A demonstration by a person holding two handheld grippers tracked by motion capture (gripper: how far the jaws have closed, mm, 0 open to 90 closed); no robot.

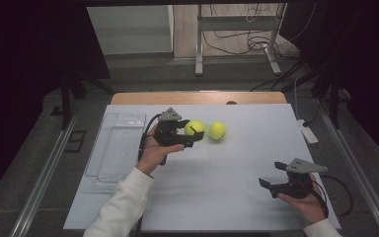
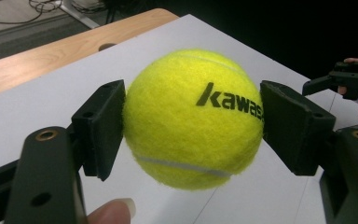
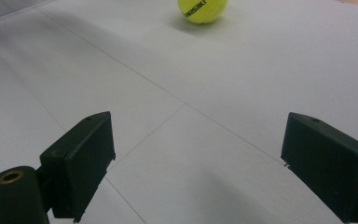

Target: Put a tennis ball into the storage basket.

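Near the middle of the white table point(image 1: 217, 182), the left gripper point(image 1: 193, 134) has its two black pads pressed against the sides of a yellow tennis ball point(image 1: 194, 128); in the left gripper view the ball point(image 2: 193, 119) sits squarely between them, clear of the surface. Just beside it on the table rests a second tennis ball point(image 1: 217, 130), not touching the first. At the table's left edge lies a clear plastic tray point(image 1: 116, 148) with nothing in it. Toward the near right corner, the right gripper point(image 1: 271, 178) hovers with jaws spread wide and nothing between them, well apart from both balls.
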